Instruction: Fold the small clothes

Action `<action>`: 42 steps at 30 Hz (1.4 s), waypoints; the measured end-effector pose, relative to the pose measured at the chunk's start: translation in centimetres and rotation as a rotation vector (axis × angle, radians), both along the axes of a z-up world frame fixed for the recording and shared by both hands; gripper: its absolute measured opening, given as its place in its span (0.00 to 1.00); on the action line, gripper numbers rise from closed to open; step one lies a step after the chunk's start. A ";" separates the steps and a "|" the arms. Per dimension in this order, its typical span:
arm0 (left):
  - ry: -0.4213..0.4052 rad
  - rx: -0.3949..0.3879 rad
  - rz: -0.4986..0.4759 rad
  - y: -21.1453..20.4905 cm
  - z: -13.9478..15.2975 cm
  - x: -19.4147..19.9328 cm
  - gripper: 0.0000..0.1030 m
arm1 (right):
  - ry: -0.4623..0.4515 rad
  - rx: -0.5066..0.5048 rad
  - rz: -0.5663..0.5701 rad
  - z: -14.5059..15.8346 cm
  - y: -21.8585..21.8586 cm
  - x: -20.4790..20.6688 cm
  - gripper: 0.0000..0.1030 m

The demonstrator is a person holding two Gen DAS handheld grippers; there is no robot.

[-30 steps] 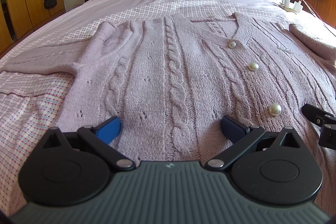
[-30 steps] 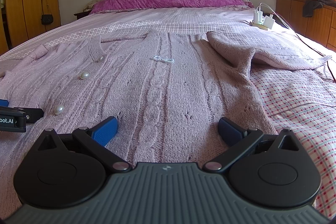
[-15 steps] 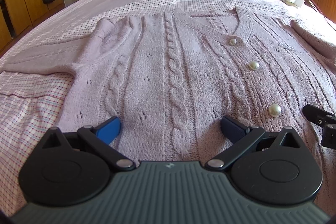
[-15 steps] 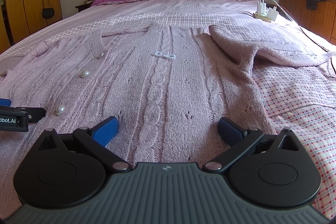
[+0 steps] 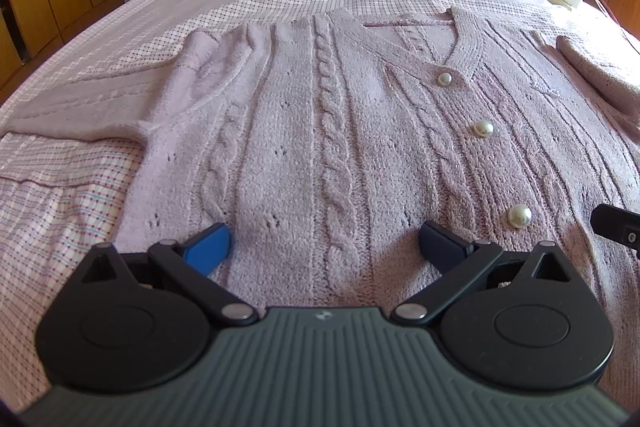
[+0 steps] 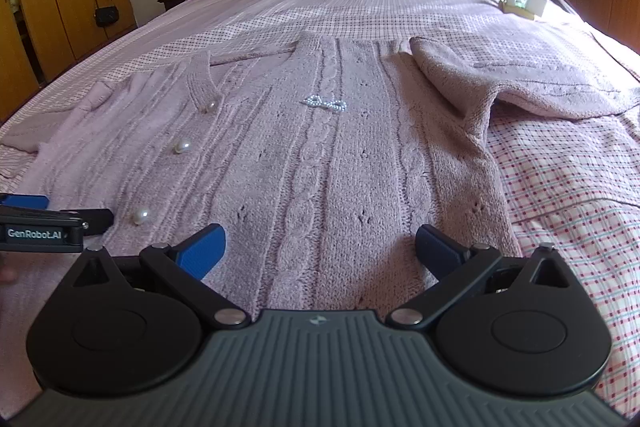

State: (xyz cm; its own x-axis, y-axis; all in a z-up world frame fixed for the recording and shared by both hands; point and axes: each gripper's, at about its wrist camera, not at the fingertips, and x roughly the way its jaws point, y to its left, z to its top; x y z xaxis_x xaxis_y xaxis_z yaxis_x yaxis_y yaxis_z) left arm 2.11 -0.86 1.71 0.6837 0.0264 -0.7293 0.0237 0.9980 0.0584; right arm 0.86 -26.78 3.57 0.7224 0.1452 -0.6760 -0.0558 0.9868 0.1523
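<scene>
Both views have tipped down toward the cardigan (image 5: 320,131) on the bed (image 6: 560,227); left gripper (image 5: 324,243) and right gripper (image 6: 318,241) jaws gape apart at 6 o'clock.

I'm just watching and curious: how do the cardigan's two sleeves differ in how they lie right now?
The left sleeve lies flat, stretched straight out sideways over the bedsheet. The right sleeve is rumpled, its upper part humped up by the shoulder and casting a shadow. Both are the same pale pink knit, and neither is yet folded over the cardigan.
</scene>
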 end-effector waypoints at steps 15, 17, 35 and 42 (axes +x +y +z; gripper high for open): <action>-0.025 -0.013 0.006 0.0 2.9 0.3 1.00 | -0.063 0.142 -0.064 5.1 -9.7 1.4 1.00; -0.032 -0.007 0.003 -0.1 3.1 0.4 1.00 | -0.067 0.163 -0.112 4.9 -12.1 2.2 1.00; 0.041 0.052 0.014 -2.6 2.0 2.7 1.00 | -0.075 0.208 -0.420 0.0 -26.6 9.7 1.00; 0.058 0.074 0.037 -3.0 1.8 3.5 1.00 | -0.088 0.235 -0.417 -1.6 -29.0 12.7 1.00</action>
